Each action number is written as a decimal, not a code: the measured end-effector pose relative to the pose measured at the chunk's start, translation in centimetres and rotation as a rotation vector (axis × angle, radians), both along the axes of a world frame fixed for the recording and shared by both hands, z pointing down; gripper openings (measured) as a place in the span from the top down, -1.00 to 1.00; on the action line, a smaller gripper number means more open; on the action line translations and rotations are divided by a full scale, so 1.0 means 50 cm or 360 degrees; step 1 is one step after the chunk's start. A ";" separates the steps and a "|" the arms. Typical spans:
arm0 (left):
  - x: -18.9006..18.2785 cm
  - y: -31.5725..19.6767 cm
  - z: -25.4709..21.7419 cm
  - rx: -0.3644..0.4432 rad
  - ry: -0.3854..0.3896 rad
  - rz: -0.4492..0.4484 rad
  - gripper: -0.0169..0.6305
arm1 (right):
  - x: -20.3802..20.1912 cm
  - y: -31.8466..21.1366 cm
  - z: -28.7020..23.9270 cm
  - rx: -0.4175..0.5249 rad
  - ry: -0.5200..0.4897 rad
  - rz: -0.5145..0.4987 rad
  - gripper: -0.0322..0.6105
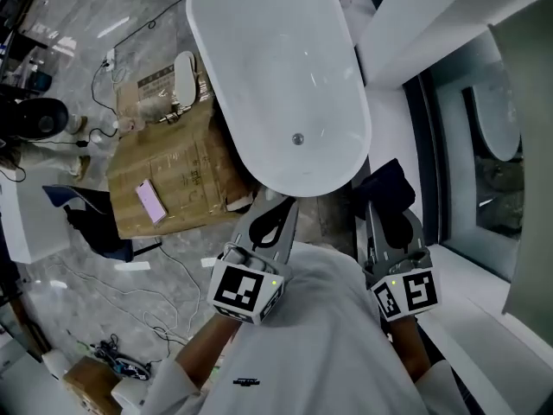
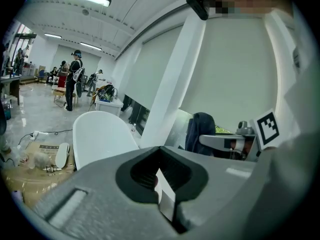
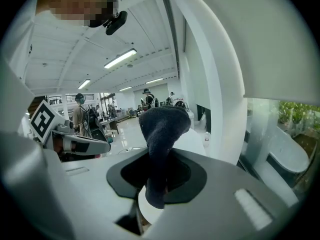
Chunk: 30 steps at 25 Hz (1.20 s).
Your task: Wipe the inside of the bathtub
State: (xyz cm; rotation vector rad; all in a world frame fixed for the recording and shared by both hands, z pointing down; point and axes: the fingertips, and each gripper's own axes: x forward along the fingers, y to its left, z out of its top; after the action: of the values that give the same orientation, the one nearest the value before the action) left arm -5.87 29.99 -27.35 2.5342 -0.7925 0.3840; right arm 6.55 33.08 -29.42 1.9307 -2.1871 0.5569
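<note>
The white oval bathtub [image 1: 276, 67] fills the top middle of the head view, its drain [image 1: 298, 137] near the close end. My left gripper [image 1: 275, 221] is held just short of the tub's near rim, shut, with nothing between its jaws. My right gripper [image 1: 390, 219] is beside it to the right, outside the tub, shut on a dark blue cloth [image 1: 389, 184] that bunches above the jaws. The right gripper view shows the cloth [image 3: 162, 129] sticking up out of the closed jaws. In the left gripper view the tub [image 2: 100, 134] lies ahead to the left, and the cloth [image 2: 200, 129] to the right.
Flattened cardboard [image 1: 173, 167] lies on the floor left of the tub, with a pink phone [image 1: 150, 200] and a white oval object [image 1: 184, 76] on it. Cables trail across the floor. A white pillar and window ledge [image 1: 415, 33] border the tub's right side. People [image 2: 75, 79] stand far off.
</note>
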 end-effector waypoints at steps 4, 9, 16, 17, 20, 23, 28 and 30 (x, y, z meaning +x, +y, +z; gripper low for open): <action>-0.007 -0.046 0.024 -0.0034 -0.0003 -0.0011 0.95 | -0.007 -0.060 0.023 -0.0051 0.0033 -0.0089 0.70; 0.028 -0.111 0.018 -0.0070 -0.0001 -0.0030 0.95 | 0.024 -0.135 0.010 -0.0084 0.0095 -0.0224 0.70; 0.114 -0.201 -0.006 -0.0023 -0.0110 -0.0155 0.95 | 0.141 -0.241 -0.002 -0.0019 0.0101 -0.0291 0.70; 0.126 -0.205 -0.006 -0.0019 -0.0124 -0.0186 0.95 | 0.154 -0.251 0.002 -0.0006 0.0078 -0.0316 0.70; 0.160 -0.208 0.001 -0.0041 -0.0193 -0.0252 0.95 | 0.186 -0.276 0.006 0.0035 0.0041 -0.0399 0.70; 0.201 -0.224 -0.007 -0.0037 -0.0222 -0.0303 0.95 | 0.218 -0.316 -0.001 0.0069 0.0041 -0.0469 0.70; 0.217 -0.248 0.008 -0.0072 -0.0211 -0.0352 0.95 | 0.231 -0.369 0.011 0.0074 0.0015 -0.0512 0.70; 0.208 -0.261 0.025 -0.0083 -0.0220 -0.0352 0.95 | 0.221 -0.387 0.025 0.0056 0.0024 -0.0532 0.70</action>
State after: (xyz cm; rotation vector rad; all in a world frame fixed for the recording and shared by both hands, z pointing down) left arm 4.54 16.93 -26.09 2.3603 -1.0884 0.5023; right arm 17.62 13.73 -28.17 1.5271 -2.4505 0.4470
